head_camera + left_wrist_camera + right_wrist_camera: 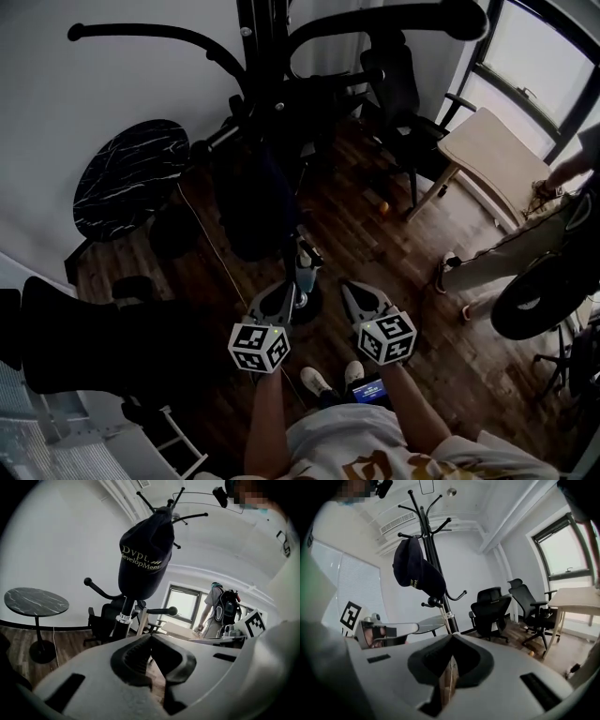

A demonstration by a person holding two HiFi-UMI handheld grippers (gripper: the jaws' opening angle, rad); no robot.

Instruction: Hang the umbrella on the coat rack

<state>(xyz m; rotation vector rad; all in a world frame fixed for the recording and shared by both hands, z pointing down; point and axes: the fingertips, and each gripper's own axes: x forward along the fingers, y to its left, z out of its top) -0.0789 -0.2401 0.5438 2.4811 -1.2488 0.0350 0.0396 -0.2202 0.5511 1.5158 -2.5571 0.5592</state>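
A black coat rack stands straight ahead, its pole and hooks showing in both gripper views. A dark navy cloth item with pale lettering, shaped like a cap, hangs from an upper hook and also shows from above. I cannot make out an umbrella in any view. My left gripper is low beside the rack's pole, jaws closed tip to tip and empty. My right gripper is just right of it, also shut on nothing.
A round marble-top table stands left of the rack. Black office chairs and a pale wooden desk are behind and to the right. A person stands by the window. A dark bulky object lies at the near left.
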